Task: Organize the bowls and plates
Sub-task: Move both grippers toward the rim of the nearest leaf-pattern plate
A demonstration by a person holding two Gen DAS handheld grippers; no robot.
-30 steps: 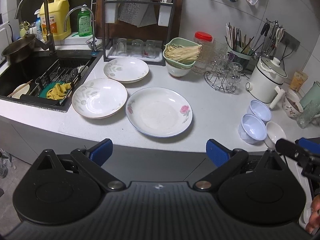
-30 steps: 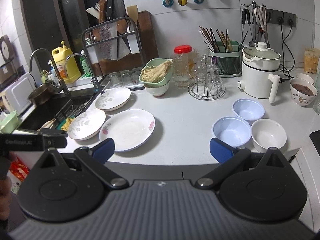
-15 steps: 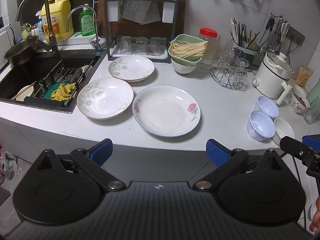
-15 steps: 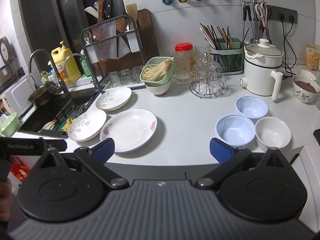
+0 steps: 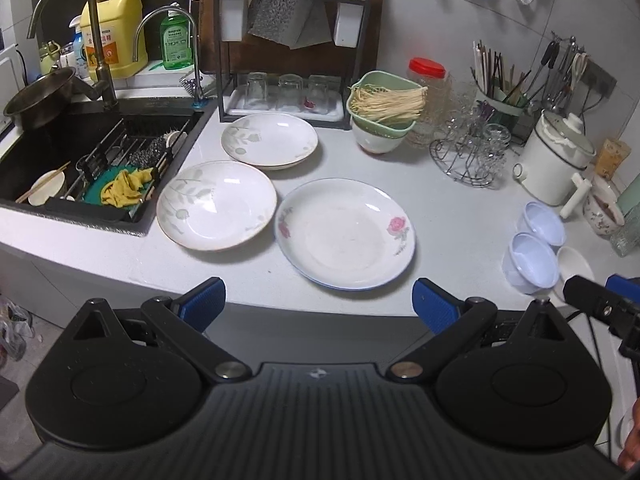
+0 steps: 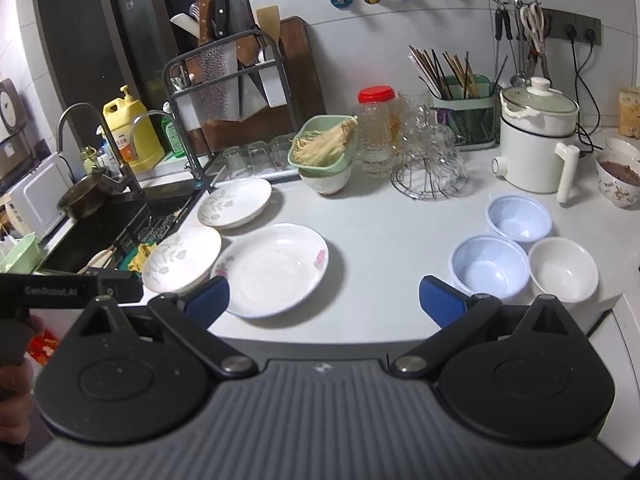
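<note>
Three plates lie on the white counter: a rose-patterned plate [image 5: 346, 234] [image 6: 276, 268], a leaf-patterned plate [image 5: 216, 204] [image 6: 182, 258] to its left, and another leaf-patterned plate [image 5: 270, 140] [image 6: 236, 202] behind. Two light blue bowls [image 6: 490, 266] [image 6: 518, 220] and a white bowl [image 6: 564, 270] stand at the right; they also show in the left wrist view [image 5: 532, 260]. My left gripper [image 5: 318, 300] is open and empty before the counter's front edge, near the rose plate. My right gripper [image 6: 324, 296] is open and empty between the plates and the bowls.
A black sink [image 5: 60, 160] with a rack, cloth and dishes lies at the left. Behind the plates stand a knife rack with glasses [image 5: 288, 92], a green basket of noodles on a bowl [image 5: 382, 112], a wire stand of glasses [image 5: 468, 152] and a white electric pot [image 6: 536, 148].
Both grippers have moved slightly toward the counter; the plates and bowls sit a little larger and lower in view. Nothing on the counter has moved.
</note>
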